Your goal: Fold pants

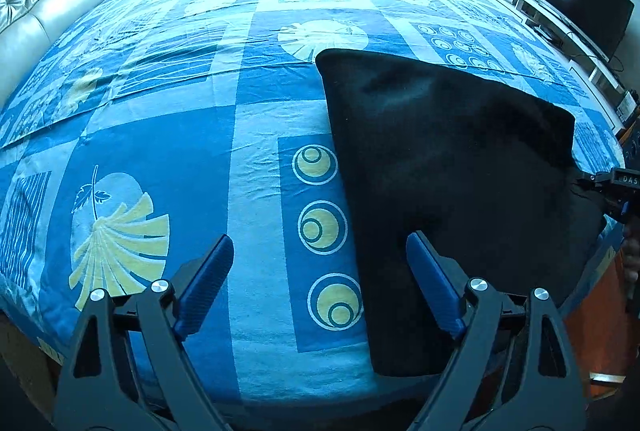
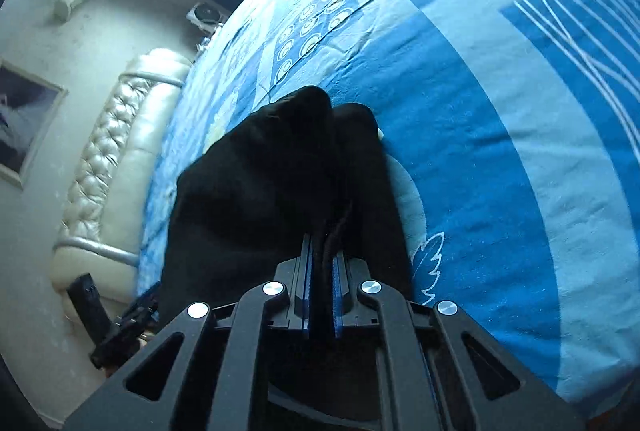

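Black pants (image 1: 448,167) lie folded on my blue patterned bedsheet (image 1: 160,151), toward three o'clock in the left view. My left gripper (image 1: 320,259) hovers spread wide, holding nothing; my right gripper (image 2: 322,263) pinches the pants' edge.

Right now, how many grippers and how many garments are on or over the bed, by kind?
Grippers: 2, the open left gripper and the right gripper pinching cloth.
Black pants: 1, lying on the blue patterned bedsheet.
Total: 3.
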Demonstrator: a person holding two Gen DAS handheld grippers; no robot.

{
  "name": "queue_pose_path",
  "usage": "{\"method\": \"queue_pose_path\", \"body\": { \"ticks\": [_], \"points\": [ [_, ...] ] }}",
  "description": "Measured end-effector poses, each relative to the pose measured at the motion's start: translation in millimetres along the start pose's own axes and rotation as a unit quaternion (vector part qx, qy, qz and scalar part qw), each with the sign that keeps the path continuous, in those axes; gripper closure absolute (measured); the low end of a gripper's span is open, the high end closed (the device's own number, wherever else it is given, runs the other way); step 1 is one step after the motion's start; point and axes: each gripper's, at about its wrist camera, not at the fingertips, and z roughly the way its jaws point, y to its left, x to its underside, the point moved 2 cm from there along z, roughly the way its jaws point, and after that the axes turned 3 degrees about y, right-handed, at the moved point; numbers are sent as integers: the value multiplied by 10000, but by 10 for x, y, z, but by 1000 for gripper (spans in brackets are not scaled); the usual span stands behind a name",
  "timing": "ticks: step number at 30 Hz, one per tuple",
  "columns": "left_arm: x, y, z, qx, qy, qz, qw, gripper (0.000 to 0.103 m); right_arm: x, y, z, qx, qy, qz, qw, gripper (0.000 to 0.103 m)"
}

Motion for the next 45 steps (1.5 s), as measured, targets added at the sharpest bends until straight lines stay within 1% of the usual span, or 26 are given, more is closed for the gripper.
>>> {"method": "queue_pose_path", "body": {
  "ticks": [3,6,7,8,9,10,11,12,13,16,19,21,24,27,30,31,32,33,34,35,36,39,40,42,43,45],
  "points": [
    [4,5,69,66,72,-20,10000,15,5,11,-2,2,-30,-14,10000,96],
    [-8,61,63,261,98,-107,9996,15,29,0,-34,0,-45,-13,10000,95],
    [-17,103,27,389,94,-151,9991,15,34,15,-77,-44,-60,-14,10000,94],
    [-23,140,-19,556,63,-230,9982,15,39,18,-135,-72,-101,10,9999,89],
    [-26,192,-62,732,36,-337,9967,15,43,27,-229,-102,-216,56,9997,87],
    [-24,260,-109,956,19,-465,9943,15,41,34,-328,-225,-348,104,9991,77],
    [-22,283,-124,1154,31,-524,9919,15,44,20,-407,-365,-452,159,9982,56],
    [-16,311,-124,1455,86,-565,9877,15,60,-13,-492,-465,-559,248,9970,45],
    [-2,317,-111,1675,140,-589,9840,15,74,-36,-531,-492,-619,291,9964,39],
    [16,246,-29,2170,319,-593,9739,15,99,-130,-521,-485,-477,354,9971,39],
    [13,119,98,2479,459,-626,9657,15,127,-185,-403,-593,-218,403,9972,39],
    [4,80,181,2622,544,-705,9609,15,127,-194,-335,-552,-159,377,9976,38],
    [-33,57,300,2850,661,-900,9520,15,114,-204,-238,-630,-15,370,9973,37],
    [-64,44,387,2966,717,-1007,9470,15,110,-175,-185,-634,94,200,9977,33],
    [-65,44,477,3145,765,-1149,9392,15,122,-144,-138,-626,190,61,9978,32],
    [-62,35,508,3216,771,-1188,9362,15,127,-76,-93,-628,214,14,9978,31],
    [-62,20,535,3262,774,-1189,9346,21,128,-50,-61,-626,257,-69,9977,34],
    [-70,-3,555,3248,787,-1158,9354,27,131,-25,-27,-579,307,-145,9977,39],
    [-78,-32,562,3165,795,-1094,9389,30,134,-18,22,-505,379,-179,9978,51],
    [-86,-53,560,3099,785,-1039,9418,38,141,-10,69,-492,423,-191,9977,55],
    [-99,-70,550,3027,772,-976,9449,45,144,0,87,-495,418,-211,9977,57],
    [-109,-96,461,2829,648,-784,9537,56,177,14,70,-511,345,-203,9979,59],
    [-112,-117,412,2723,574,-678,9581,58,192,17,59,-505,319,-195,9980,59],
    [-136,-109,345,2578,481,-534,9635,63,200,43,57,-470,280,-201,9983,59],
    [-149,-111,314,2504,456,-487,9658,64,209,46,55,-467,266,-190,9984,59],
    [-169,-84,292,2432,456,-481,9677,65,224,83,65,-470,247,-182,9984,59]
  ]
}}
